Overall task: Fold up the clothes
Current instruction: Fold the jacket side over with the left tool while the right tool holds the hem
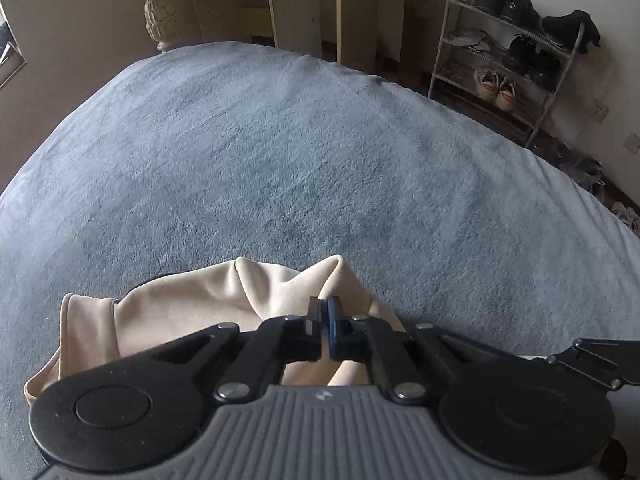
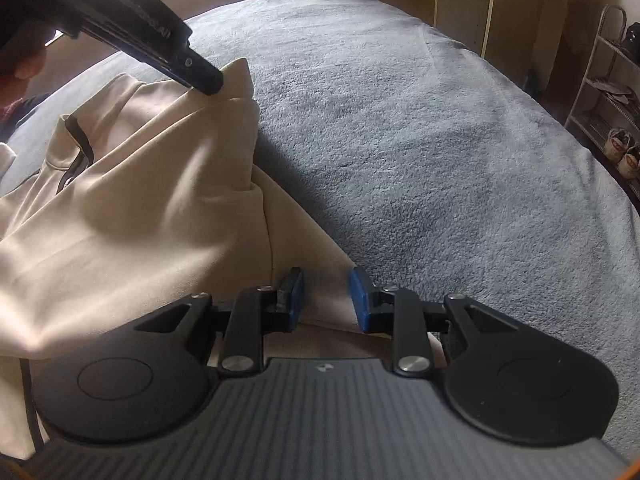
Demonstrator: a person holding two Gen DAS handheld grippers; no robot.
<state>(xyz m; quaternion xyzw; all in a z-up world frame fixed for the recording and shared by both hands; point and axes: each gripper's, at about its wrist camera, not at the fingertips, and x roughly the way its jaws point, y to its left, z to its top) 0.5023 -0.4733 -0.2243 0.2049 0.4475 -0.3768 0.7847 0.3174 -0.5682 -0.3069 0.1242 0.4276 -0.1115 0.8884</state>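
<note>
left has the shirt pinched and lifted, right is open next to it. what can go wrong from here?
1. The left gripper pinches only a small fold of the shirt, near its edge; a tug could slip it free.
2. The right gripper is open with cloth bunched between its fingers; closing now might grab several layers and skew the fold.
3. The fleece blanket may drag on the hanging cloth and wrinkle it.

Left claw (image 1: 323, 314) pinched closed, right claw (image 2: 327, 296) agape.
</note>
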